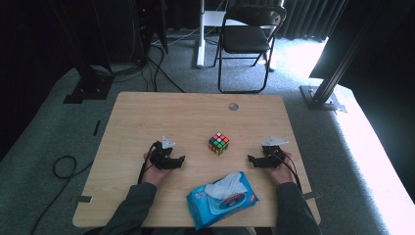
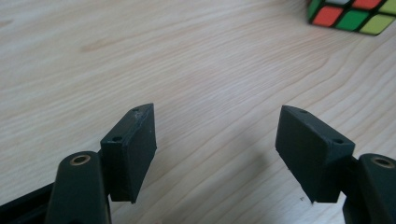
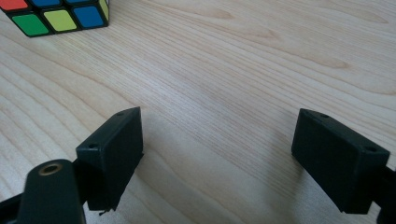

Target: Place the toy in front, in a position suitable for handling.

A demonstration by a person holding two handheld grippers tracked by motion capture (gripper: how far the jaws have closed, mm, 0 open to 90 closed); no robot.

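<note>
Wooden table (image 1: 147,117), cube (image 1: 219,143) sitting centred between both grippers.
Left gripper (image 1: 182,161) and right gripper (image 1: 250,159) are resting with jaws apart (nothing gripped), wipes pack (image 1: 222,199) lying nearer the person.

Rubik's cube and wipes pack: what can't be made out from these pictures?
- Rubik's cube: far and bottom faces hidden by its own body in the high view; cut off by the top edge in the left gripper view and the right gripper view.
- Wet-wipes pack: label print too small to read in the high view.
</note>
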